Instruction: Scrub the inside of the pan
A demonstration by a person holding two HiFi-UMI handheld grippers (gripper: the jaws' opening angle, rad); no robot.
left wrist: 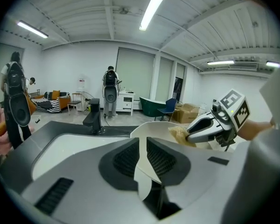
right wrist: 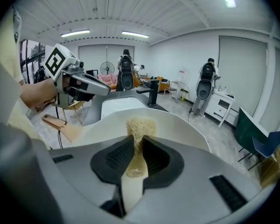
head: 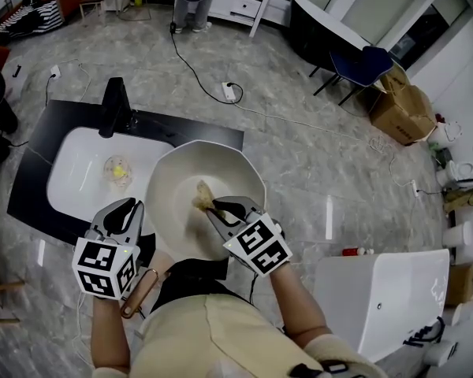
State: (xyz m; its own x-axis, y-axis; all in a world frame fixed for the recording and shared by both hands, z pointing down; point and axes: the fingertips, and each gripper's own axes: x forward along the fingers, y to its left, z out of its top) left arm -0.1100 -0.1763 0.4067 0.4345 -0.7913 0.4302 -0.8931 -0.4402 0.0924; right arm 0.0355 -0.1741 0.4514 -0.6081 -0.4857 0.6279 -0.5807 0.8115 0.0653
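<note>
Scrub step in hand: left tool [left wrist: 143, 155] clamped on pan [head: 236, 170] rim, right tool [right wrist: 136, 155] pinching scrubber [right wrist: 140, 125], centre frame. Next: press, circle inner wall.

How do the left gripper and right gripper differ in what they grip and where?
The left gripper clamps the rim of the pan; the right gripper clamps a tan scrub pad. The left gripper sits at the pan's edge; the right gripper reaches inside it. Both are shut on something.
</note>
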